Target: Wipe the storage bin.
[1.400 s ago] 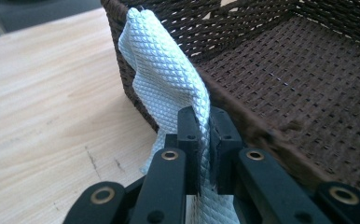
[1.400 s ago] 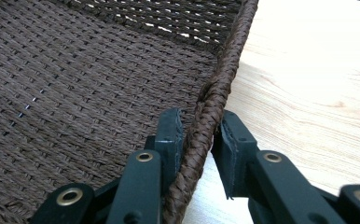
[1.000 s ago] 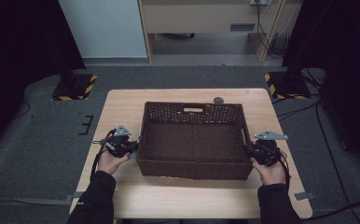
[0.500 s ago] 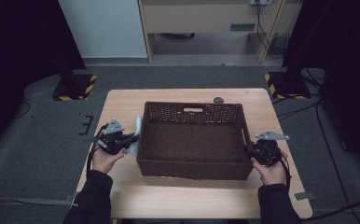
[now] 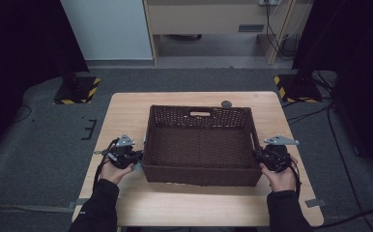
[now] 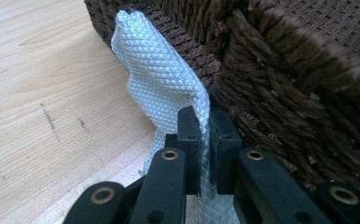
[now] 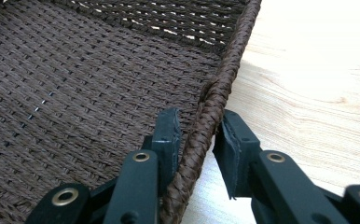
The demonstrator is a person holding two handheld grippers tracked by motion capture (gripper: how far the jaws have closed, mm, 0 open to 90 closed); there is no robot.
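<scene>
Left gripper (image 6: pixel 205 140) was clamped on a white cloth (image 6: pixel 162 79) with a diamond-textured weave, jaws fully closed on its fold. Cloth sat just outside the left wall of the brown wicker basket (image 5: pixel 200 145), touching the weave, standing up along it and draping down to the table (image 5: pixel 126 116). In the high view the left gripper (image 5: pixel 135 155) sat tight against the basket's left side.

Right gripper (image 7: pixel 199 135) straddled the basket's braided right rim (image 7: pixel 229 60): one jaw inside, one outside. Inner pad looked to be against the braid, outer pad showed a sliver of gap, so a real pinch could not be confirmed; I read it as loosely around the rim rather than squeezing. In the high view the right gripper (image 5: pixel 266 157) was at the basket's right edge.

Handling, as a judgement: cloth is light, soft and floppy, will sag and swing, low slip risk thanks to the textured surface; pinch near an edge or fold as done. Nothing fragile. Basket is stiff and light for its size, rough weave likely to snag the cloth; the thick rim is the best hold.

Room: basket interior empty, wide and open, so there is plenty of space for a drop. Cloth must clear the left rim first; the wall is tall beside the gripper. A strip of bare table on the left, front edge near the person's forearms. A small dark round object (image 5: pixel 226 103) sat behind the basket, out of the way.
</scene>
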